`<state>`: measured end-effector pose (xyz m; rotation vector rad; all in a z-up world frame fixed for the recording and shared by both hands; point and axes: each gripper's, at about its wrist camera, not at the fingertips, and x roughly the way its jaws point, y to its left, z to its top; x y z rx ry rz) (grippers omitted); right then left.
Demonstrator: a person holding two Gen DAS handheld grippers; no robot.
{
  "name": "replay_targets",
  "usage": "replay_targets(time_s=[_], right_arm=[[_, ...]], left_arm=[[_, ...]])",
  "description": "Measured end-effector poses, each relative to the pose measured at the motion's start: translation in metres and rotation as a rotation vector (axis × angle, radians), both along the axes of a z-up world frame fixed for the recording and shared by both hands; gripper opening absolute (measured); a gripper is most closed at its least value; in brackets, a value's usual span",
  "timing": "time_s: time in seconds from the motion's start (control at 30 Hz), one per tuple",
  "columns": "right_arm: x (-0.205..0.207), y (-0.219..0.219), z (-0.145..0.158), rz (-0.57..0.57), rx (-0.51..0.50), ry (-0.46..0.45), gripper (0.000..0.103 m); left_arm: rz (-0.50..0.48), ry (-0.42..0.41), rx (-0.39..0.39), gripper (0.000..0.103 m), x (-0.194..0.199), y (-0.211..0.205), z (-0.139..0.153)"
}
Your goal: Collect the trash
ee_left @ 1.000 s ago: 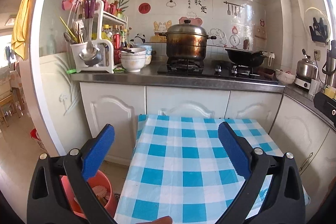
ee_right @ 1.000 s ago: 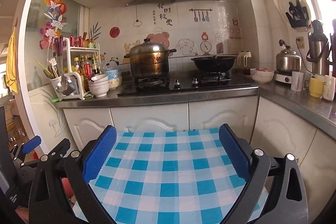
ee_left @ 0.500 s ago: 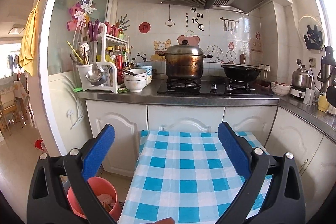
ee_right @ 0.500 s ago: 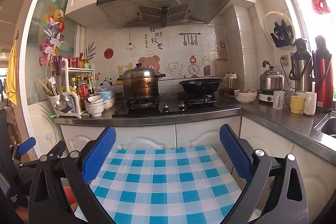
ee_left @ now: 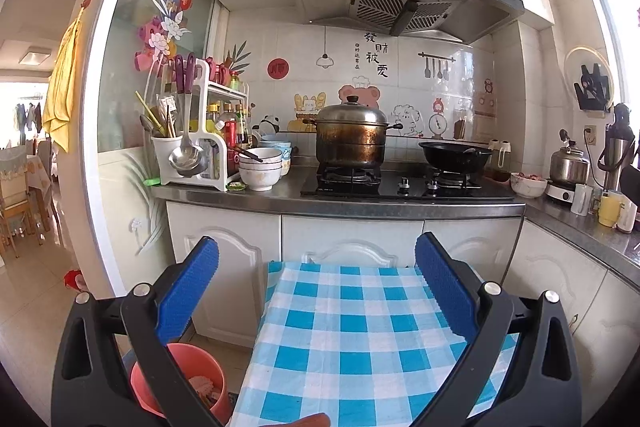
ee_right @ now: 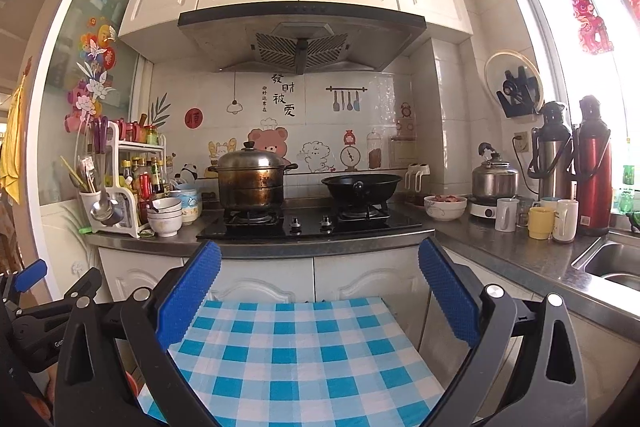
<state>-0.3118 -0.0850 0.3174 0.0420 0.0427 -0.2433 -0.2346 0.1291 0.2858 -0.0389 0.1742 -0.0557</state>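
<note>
**Both grippers up, no trash in them**

The left gripper (ee_left: 316,291) is spread wide and holds nothing. The right gripper (ee_right: 320,295) is spread wide too, and it is empty as well. Both hang above the desk (ee_left: 360,339), which wears a blue and white check cloth. They point at the stove and the big pot (ee_left: 351,137) in the middle of the frame.

The bin (ee_left: 180,383) is a pink bucket at the lower left of the left wrist view, on the floor just beside the desk. Some scraps lie inside it already. The black arm of the left gripper hides part of it.

No trash shows on the part of the cloth that can be seen. So I think the picking is done, or a new piece must be found first. The near end of the desk is hidden, so I cannot tell which.

If more trash is left, the next move calls for tipping a gripper down to find it, then closing on it softly.
</note>
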Motion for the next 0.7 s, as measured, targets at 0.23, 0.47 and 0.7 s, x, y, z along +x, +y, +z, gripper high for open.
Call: replay_targets(time_s=[0.23,0.47,0.7], right_arm=[[-0.0027,0.0019,0.0006,-0.017,-0.007,-0.015,0.098],[-0.0017,0.0031,0.0004,-0.022,-0.016,-0.021,0.098],[-0.0009,0.0013,0.0002,-0.03,-0.02,-0.029,0.098]], left_arm=[[0.004,-0.008,-0.002,0.099,-0.0019,0.0026,-0.0007],[0.008,0.004,-0.008,0.099,0.0016,0.0066,-0.0036],[-0.004,0.011,-0.008,0.099,0.004,0.0058,-0.0047]])
